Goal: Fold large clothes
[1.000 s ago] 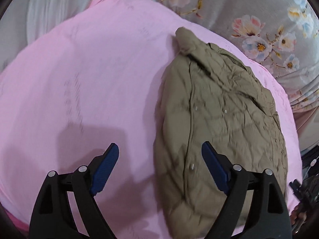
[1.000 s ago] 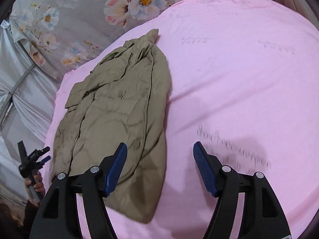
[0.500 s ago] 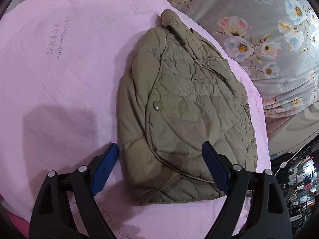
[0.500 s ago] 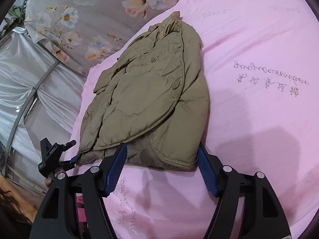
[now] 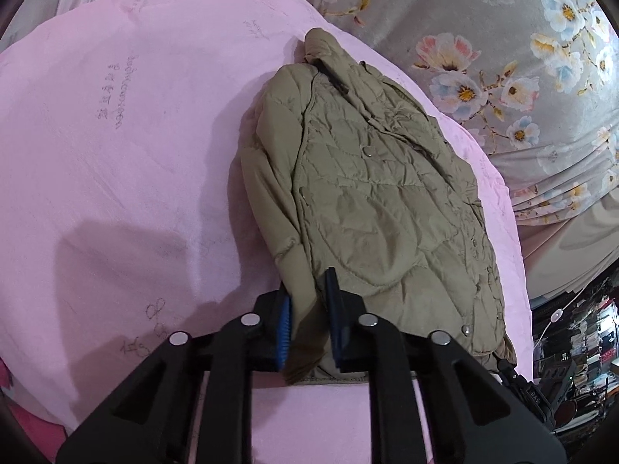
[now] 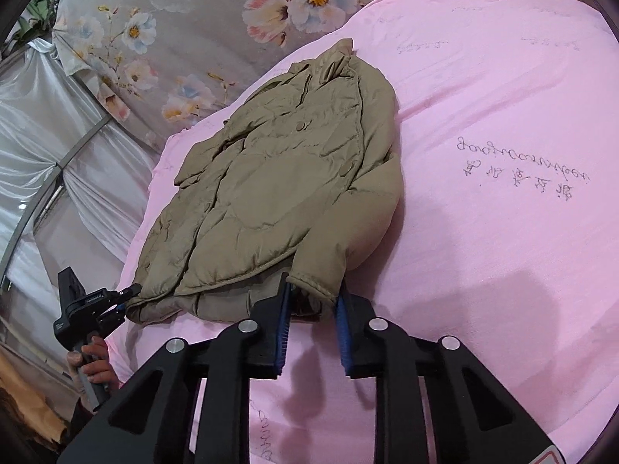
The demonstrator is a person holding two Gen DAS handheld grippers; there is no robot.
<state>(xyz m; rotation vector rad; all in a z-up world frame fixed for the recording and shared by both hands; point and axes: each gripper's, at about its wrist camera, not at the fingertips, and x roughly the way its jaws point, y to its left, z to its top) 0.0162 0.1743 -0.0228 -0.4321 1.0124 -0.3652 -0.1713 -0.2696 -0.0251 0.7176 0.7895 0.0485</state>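
Between hand-held gripper [image 5: 307, 321] pads, jacket [image 5: 371, 201] hem.

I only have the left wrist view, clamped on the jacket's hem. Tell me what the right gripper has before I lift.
Observer: The right gripper is closed on the sleeve cuff of the jacket.
Operator: Report what's beyond the bed on the jacket's far side.
Observer: A curved metal pole stands there in front of white drapes, past the edge of the pink sheet.
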